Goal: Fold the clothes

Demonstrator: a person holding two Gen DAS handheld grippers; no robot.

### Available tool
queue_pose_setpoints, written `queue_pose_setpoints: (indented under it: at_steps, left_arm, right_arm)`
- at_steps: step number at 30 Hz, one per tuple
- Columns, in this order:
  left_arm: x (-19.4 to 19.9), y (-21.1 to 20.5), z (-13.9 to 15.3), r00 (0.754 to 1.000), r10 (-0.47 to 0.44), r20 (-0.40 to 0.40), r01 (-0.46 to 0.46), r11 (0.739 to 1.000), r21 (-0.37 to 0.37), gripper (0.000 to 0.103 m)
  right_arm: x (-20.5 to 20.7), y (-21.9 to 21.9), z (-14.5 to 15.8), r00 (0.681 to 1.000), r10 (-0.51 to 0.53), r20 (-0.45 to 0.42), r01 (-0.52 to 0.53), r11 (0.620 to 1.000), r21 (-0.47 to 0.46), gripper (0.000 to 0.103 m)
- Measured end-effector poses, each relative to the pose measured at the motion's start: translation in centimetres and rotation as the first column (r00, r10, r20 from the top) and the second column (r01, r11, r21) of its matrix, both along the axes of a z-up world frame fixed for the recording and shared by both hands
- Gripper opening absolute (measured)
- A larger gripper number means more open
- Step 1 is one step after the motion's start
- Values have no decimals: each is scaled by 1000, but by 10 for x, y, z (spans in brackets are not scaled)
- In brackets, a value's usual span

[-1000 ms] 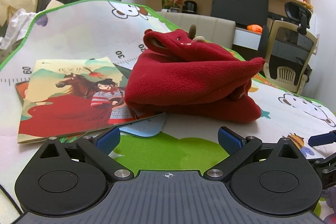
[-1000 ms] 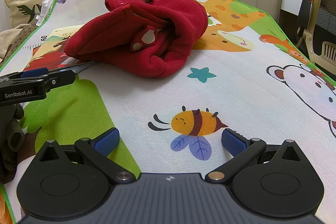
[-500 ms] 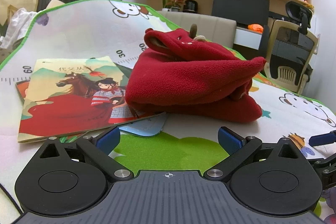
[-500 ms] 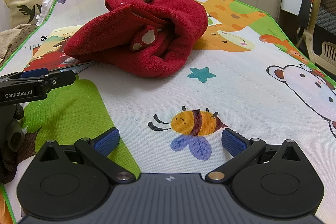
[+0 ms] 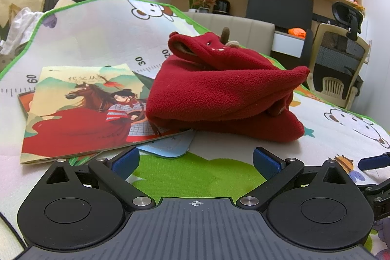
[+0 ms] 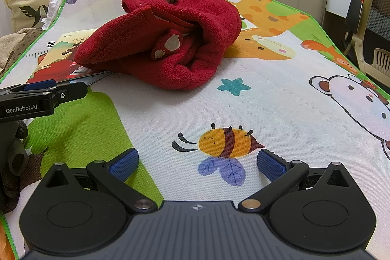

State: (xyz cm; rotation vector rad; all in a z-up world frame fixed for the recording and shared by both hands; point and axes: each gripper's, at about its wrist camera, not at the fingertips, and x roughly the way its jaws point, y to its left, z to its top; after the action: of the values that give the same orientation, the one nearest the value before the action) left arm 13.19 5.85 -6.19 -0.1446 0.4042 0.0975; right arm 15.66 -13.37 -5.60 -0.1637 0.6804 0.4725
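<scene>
A red fleece (image 5: pixel 226 94) is seen bundled on the play mat (image 6: pixel 280 99), its left edge overlapping a picture book (image 5: pixel 80 111). The left gripper (image 5: pixel 196 160) and right gripper (image 6: pixel 197 163) are held short of it, jaws apart and empty.

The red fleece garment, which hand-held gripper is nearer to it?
Left. The left hand-held gripper sits just short of the red fleece garment; the right hand-held gripper is farther back, by the bee print.

Book (image 5: pixel 80 111) corner under red garment (image 5: pixel 224 99)
</scene>
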Motion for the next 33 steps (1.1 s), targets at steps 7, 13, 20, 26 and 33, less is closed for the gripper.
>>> queue_pose_setpoints:
  at_steps: [7, 13, 20, 26, 33]
  left_arm:
    - [0, 1, 0, 1000, 0, 0, 0, 1000, -2, 102]
    - [0, 1, 0, 1000, -2, -7, 2, 1000, -2, 102]
    - [0, -4, 2, 1000, -16, -15, 17, 1000, 26, 103]
    - [-3, -10, 3, 1000, -5, -1, 5, 998, 65, 103]
    - [-5, -6, 2, 1000, -19, 18, 18, 999, 50, 103]
  right_arm:
    - [0, 0, 0, 1000, 0, 0, 0, 1000, 0, 103]
    - [0, 0, 0, 1000, 0, 0, 0, 1000, 0, 103]
    - [0, 0, 0, 1000, 0, 0, 0, 1000, 0, 103]
    - [0, 0, 0, 1000, 0, 0, 0, 1000, 0, 103]
    - [0, 0, 0, 1000, 0, 0, 0, 1000, 0, 103]
